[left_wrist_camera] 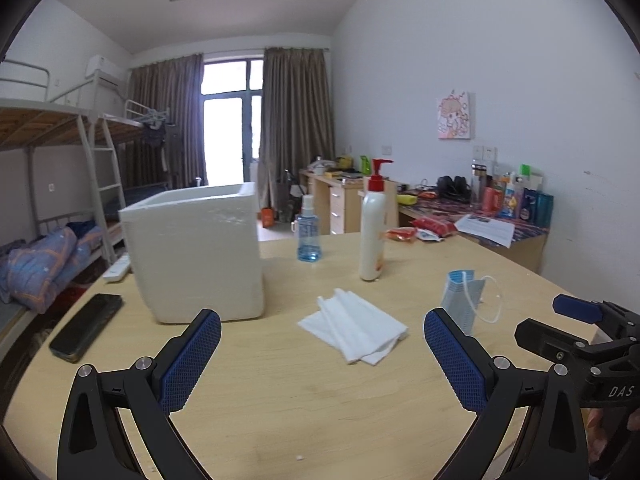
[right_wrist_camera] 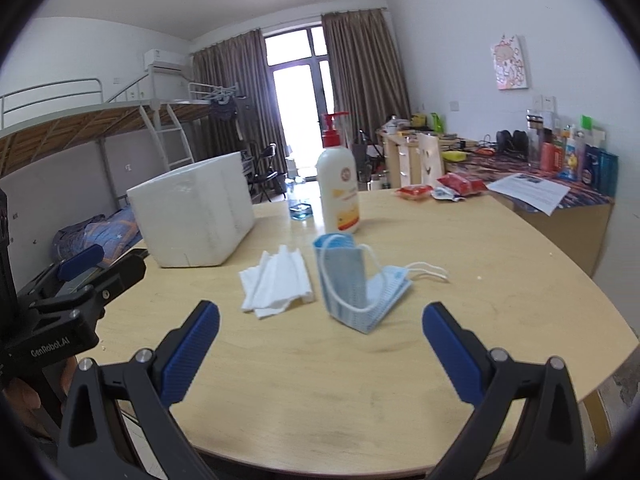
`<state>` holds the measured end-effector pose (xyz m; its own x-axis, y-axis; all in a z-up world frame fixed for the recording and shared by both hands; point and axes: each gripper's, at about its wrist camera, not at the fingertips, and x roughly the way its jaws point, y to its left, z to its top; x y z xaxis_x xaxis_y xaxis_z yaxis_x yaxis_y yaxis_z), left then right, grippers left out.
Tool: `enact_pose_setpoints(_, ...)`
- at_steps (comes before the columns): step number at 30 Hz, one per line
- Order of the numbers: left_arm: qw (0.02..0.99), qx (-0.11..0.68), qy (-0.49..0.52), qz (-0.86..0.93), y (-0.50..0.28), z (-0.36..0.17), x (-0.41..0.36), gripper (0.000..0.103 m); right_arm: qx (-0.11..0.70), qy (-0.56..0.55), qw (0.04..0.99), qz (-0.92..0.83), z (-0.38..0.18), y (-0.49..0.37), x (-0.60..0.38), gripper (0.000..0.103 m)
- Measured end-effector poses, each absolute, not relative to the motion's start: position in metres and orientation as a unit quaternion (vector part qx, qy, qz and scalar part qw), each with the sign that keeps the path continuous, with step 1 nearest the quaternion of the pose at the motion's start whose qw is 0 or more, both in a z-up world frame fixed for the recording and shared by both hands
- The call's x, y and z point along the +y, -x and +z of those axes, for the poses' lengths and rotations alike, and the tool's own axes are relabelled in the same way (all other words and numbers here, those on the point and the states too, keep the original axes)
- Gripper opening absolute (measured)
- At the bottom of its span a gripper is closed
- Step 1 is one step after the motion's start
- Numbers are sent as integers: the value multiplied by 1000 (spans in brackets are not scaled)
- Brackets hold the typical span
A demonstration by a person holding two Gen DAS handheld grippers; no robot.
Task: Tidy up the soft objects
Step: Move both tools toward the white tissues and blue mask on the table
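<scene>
On the table (right_wrist_camera: pixel 460 280), a folded blue mask (right_wrist_camera: pixel 360 284) stands half-upright

Seeing table (right_wrist_camera: pixel 460 280) showing pale wood grain, slight sheen. Foam box (left_wrist_camera: pixel 196 256) looking matt white, grainy. Tissue (left_wrist_camera: pixel 354 326) looking soft, creased white paper. Mask (right_wrist_camera: pixel 360 284) showing pleated blue cloth-like fabric, white elastic loops. Lotion bottle (right_wrist_camera: pixel 338 192) gleaming glossy white plastic, red pump. Spray bottle (left_wrist_camera: pixel 308 232) showing clear blue plastic. My left gripper (left_wrist_camera: pixel 322 356) showing matt black plastic, blue knurled pads (left_wrist_camera: pixel 188 360), shiny metal screws. Phone (left_wrist_camera: pixel 86 326) looking glossy black.
</scene>
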<state>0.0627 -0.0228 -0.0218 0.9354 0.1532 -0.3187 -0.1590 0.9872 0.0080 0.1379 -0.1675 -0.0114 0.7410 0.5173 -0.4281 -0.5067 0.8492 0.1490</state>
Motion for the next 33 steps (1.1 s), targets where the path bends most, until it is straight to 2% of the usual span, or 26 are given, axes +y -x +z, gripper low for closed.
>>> enact_pose_setpoints(16, 984, 168, 8, 54, -69, -27, -32, 102, 237, -19, 938, 252, -15, -145, -181, 103)
enact_pose_setpoints(33, 975, 220, 21, 31, -106, -31, -31, 102, 256, -21, 931, 260, -20, -174, -180, 103)
